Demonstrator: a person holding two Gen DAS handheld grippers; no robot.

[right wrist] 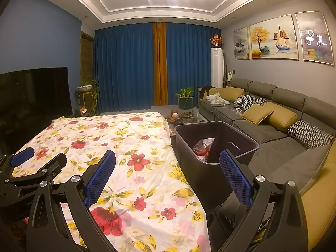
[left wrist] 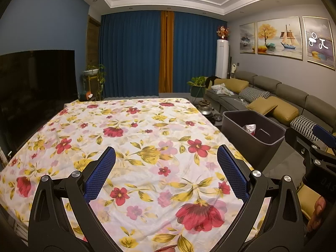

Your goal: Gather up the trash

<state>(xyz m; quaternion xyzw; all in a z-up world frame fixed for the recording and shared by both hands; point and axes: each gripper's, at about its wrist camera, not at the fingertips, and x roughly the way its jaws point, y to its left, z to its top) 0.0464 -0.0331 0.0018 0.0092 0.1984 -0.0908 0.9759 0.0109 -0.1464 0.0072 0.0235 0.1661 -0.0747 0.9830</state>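
A dark grey bin (right wrist: 218, 163) stands on the floor at the table's right side, also in the left wrist view as the bin (left wrist: 241, 147). A crumpled clear wrapper with red print (right wrist: 203, 147) lies inside it, and the same wrapper (left wrist: 250, 129) shows from the left. My left gripper (left wrist: 166, 155) hangs open over the flowered tablecloth (left wrist: 136, 142), with nothing between its blue pads. My right gripper (right wrist: 168, 159) is open too, empty, above the table's right edge beside the bin. Each gripper shows in the other's view: the right gripper (left wrist: 319, 138) and the left gripper (right wrist: 23, 157).
A dark TV (left wrist: 35, 84) runs along the left of the table. A grey sofa (right wrist: 273, 121) with yellow and patterned cushions fills the right side. A low tea table (right wrist: 184, 117) and potted plants (right wrist: 185, 98) stand beyond the bin. A fingertip (left wrist: 317, 212) shows at the left view's right edge.
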